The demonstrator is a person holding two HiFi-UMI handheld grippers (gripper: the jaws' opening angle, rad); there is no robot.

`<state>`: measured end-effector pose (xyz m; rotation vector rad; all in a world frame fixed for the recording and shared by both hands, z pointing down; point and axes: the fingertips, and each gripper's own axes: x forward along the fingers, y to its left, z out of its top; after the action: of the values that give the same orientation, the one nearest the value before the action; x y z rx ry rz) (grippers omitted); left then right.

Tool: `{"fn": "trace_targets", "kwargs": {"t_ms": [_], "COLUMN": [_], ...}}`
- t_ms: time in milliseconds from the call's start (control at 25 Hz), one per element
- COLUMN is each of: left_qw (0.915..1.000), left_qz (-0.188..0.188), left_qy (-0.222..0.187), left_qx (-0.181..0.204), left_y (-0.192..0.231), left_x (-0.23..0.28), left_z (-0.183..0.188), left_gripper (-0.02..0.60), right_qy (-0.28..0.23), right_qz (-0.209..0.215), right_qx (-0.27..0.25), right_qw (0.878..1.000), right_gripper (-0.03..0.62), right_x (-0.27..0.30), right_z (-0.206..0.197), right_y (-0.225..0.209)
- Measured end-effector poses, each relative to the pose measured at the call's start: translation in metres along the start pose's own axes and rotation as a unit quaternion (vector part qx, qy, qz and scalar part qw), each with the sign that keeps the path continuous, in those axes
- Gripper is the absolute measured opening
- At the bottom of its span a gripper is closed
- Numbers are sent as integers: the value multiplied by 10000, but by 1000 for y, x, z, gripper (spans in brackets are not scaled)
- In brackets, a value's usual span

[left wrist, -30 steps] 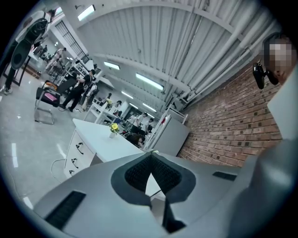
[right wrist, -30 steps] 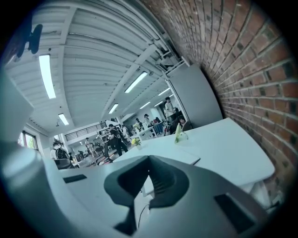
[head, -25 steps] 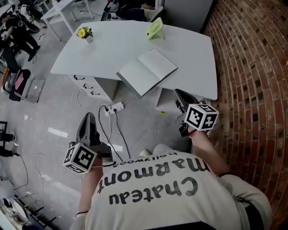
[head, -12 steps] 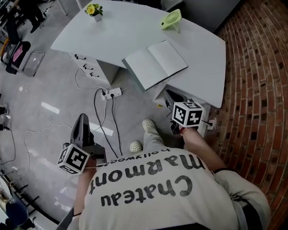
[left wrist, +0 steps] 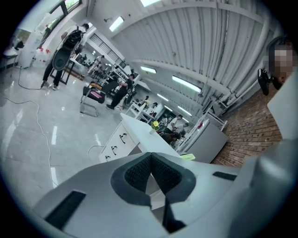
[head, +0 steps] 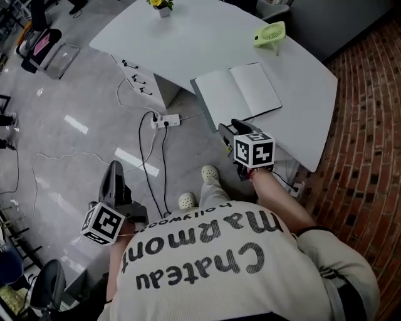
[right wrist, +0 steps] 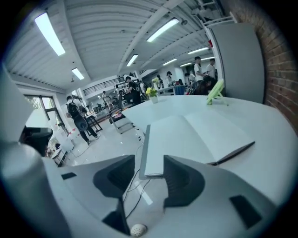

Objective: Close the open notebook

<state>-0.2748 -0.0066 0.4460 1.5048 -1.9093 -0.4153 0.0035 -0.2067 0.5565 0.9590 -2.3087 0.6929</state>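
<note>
The notebook (head: 237, 94) lies open & flat on the white table (head: 188, 44), pages up, right at the table's near edge. The pages look blank, no writing I can read.

The right gripper (head: 229, 129) is at that edge, just by the notebook's near corner. In the right gripper view its jaws are apart & opening. The notebook (right wrist: 186, 139) corner shows in the gap btw them, but the pads aren't pressing on it.

The left gripper (head: 115, 170) hangs low over the floor, well away from the table. In the left gripper view its jaws are pressed together w/ nothing in them.

Each gripper has a cube w/ black & white square marks.

The person's shirt (head: 219, 263) says "Chateau Marmont" in big black letters, w/ small "hollywood" by it. It reads upside down in the head view.

Also on the table: a green fan (head: 270, 34) & a pot of yellow flowers (head: 161, 5), both far from the notebook. A white power strip (head: 166, 120) w/ cables lies on the floor. A brick wall (head: 369, 125) is at the right.
</note>
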Motion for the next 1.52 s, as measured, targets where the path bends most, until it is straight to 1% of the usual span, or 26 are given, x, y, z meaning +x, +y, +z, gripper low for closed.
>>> {"fn": "trace_targets", "kwargs": {"t_ms": [80, 160, 280, 400, 480, 600, 680, 880, 960, 1040, 1160, 1240, 1320, 1440, 1520], "left_qw": [9999, 9996, 9986, 9979, 9972, 9965, 9963, 9955, 9956, 9956, 9958, 9959, 9960, 9961, 9964], "left_qz": [108, 252, 481, 579, 669, 757, 780, 833, 822, 820, 780, 789, 770, 739, 707], "left_qy": [-63, -89, -123, -131, -139, -178, -213, -234, -227, -202, -175, -181, -184, -211, -184], "left_qx": [-35, -75, -174, -268, -297, -305, -297, -381, -390, -403, -443, -392, -402, -426, -433], "left_y": [5, 12, 23, 29, 33, 39, 42, 48, 50, 52, 50, 52, 52, 52, 51], "left_x": [-3, -6, -11, -14, -17, -22, -24, -29, -30, -31, -31, -33, -34, -34, -33], "left_z": [1, 0, -3, -5, -5, -5, -3, -3, -3, -5, -7, -6, -5, -3, -3], "left_gripper": [2, 2, 2, 2, 2, 2, 2, 2, 2, 2, 2, 2, 2, 2, 2], "right_qy": [131, 289, 596, 863, 1008, 1097, 1134, 1198, 1174, 1156, 1109, 1036, 960, 882, 863], "right_qz": [40, 73, 60, -43, -139, -382, -525, -840, -1013, -1158, -1256, -1242, -1179, -1089, -1055], "right_qx": [-365, -802, -1437, -1987, -2513, -3364, -3779, -4477, -4664, -4793, -4874, -4859, -4763, -4538, -4456], "right_qw": [9992, 9963, 9878, 9762, 9626, 9345, 9174, 8821, 8709, 8622, 8569, 8589, 8660, 8800, 8848], "right_gripper": [213, 255, 294, 308, 323, 324, 325, 323, 297, 272, 271, 268, 267, 249, 234], "right_x": [11, 23, 39, 52, 59, 64, 66, 71, 73, 75, 76, 74, 72, 67, 64], "right_z": [-1, -4, -14, -25, -30, -36, -40, -49, -49, -49, -50, -49, -47, -45, -45], "right_y": [6, 13, 20, 25, 27, 26, 24, 18, 15, 13, 11, 12, 14, 17, 19]}}
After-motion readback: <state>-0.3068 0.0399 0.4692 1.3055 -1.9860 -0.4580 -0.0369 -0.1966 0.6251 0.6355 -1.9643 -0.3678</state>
